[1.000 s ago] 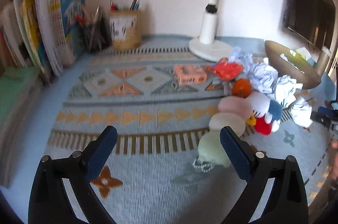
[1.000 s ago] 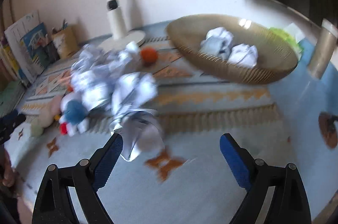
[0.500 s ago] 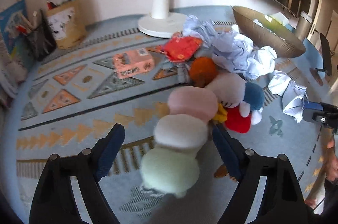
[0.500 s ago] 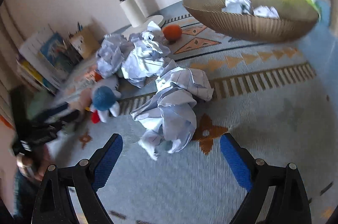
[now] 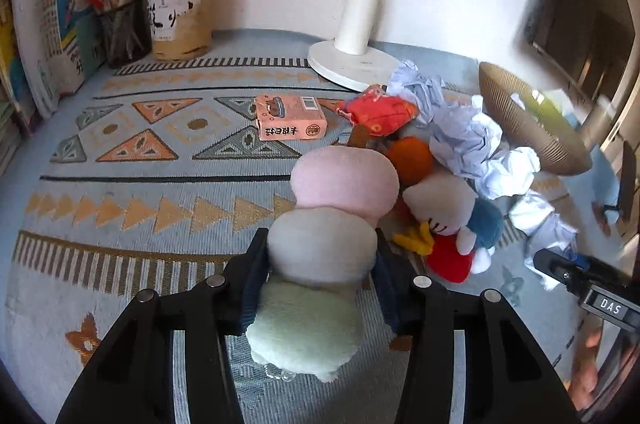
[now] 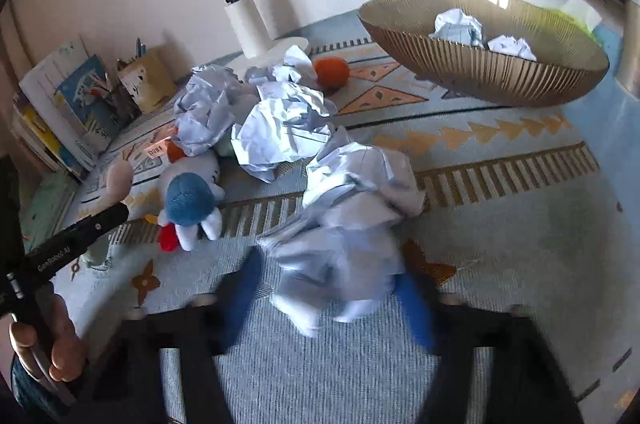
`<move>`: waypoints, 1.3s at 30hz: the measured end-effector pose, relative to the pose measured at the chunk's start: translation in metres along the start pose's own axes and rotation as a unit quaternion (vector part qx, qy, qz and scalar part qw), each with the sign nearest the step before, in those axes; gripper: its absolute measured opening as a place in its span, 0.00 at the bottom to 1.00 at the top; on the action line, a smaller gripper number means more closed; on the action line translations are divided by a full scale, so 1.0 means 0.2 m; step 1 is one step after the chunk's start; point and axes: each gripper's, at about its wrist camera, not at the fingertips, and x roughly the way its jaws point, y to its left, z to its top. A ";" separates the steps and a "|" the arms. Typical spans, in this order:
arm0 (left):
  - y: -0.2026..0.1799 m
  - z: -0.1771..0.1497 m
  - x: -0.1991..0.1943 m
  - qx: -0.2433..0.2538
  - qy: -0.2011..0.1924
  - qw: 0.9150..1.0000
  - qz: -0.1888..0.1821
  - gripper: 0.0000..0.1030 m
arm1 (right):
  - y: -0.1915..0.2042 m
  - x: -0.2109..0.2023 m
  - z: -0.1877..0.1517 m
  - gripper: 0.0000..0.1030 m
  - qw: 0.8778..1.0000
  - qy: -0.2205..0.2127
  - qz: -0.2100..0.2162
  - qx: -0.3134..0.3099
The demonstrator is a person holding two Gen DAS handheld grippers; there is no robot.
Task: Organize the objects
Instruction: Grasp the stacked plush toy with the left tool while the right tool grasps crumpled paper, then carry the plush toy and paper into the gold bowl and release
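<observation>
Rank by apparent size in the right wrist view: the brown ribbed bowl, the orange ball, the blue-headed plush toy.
1. Brown ribbed bowl, largest.
2. Blue-headed plush toy.
3. Orange ball, smallest, though it lies farther back than the toy, which shrinks it.

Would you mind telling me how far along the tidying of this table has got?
Early on. Done: two paper balls lie in the ribbed bowl. In hand: the left claw is closing around the three-ball plush, and the right claw is closing around a crumpled paper. Left: more crumpled paper, the duck plush, the orange ball, the red pouch and the pink box.
</observation>
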 end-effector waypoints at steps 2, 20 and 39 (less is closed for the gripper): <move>0.02 0.00 0.00 -0.006 -0.001 1.000 0.003 0.44 | -0.02 -0.04 -0.02 0.52 0.999 -0.015 0.047 0.015; -0.02 -0.01 -0.01 0.024 -0.033 0.998 0.042 0.44 | -0.23 -0.16 -0.13 0.53 0.997 -0.026 0.054 0.051; -0.35 0.27 -0.21 0.028 -0.070 0.997 -0.017 0.44 | -0.28 -0.60 0.15 0.53 0.991 -0.133 0.011 0.015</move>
